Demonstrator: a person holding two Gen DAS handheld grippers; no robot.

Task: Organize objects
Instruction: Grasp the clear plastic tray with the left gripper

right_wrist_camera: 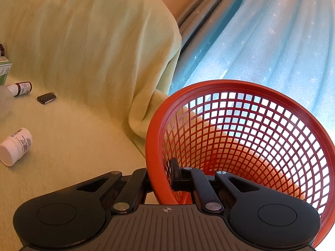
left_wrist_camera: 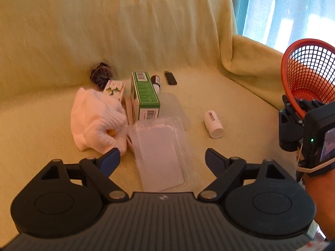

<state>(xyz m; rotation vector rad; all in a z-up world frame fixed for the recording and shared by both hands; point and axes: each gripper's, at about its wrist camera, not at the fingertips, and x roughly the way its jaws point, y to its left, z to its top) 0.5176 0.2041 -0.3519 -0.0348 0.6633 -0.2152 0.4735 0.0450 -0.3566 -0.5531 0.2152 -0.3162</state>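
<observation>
Jaws of the left gripper (left_wrist_camera: 162, 156) spread, nothing pinched, a clear plastic tray (left_wrist_camera: 161, 152) lying on the sofa cover between them. Right gripper (right_wrist_camera: 161, 179) jaws clamped on the red mesh basket (right_wrist_camera: 240, 138) rim, basket tilted. White pill bottle (left_wrist_camera: 213, 123) lies right of the tray, green box (left_wrist_camera: 144, 96) behind it.
</observation>
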